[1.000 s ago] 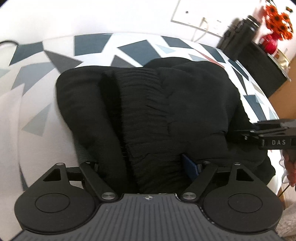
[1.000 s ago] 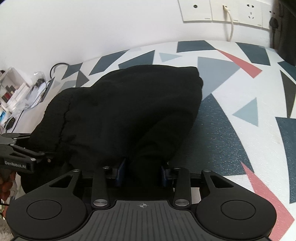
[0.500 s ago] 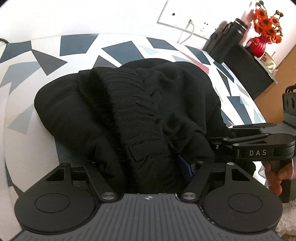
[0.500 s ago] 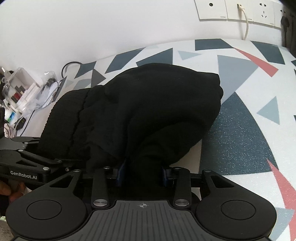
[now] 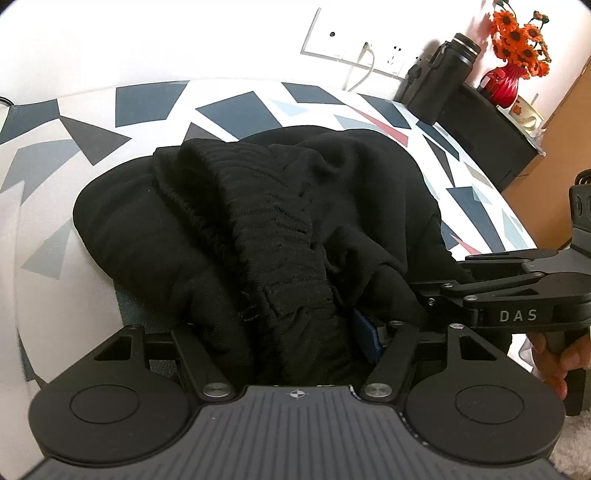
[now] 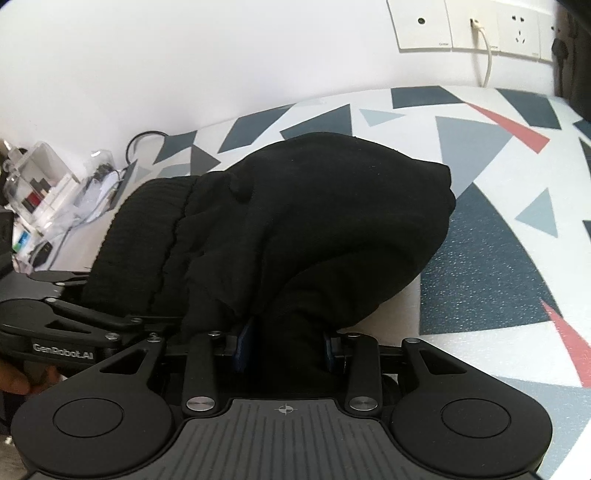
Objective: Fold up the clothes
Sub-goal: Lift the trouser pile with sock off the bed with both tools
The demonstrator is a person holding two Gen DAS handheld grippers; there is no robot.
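Black garment [image 5: 280, 221]: bunched, ribbed band uppermost, on patterned tabletop [image 5: 147, 107]. Left gripper [image 5: 299, 339] and right gripper [image 6: 282, 343] each clamped on its fabric.

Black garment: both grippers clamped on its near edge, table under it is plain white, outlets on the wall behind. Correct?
Not quite. The table isn't plain white; the right wrist view shows grey, navy and red triangles. Left gripper and right gripper do clamp the black garment, wall outlets behind.
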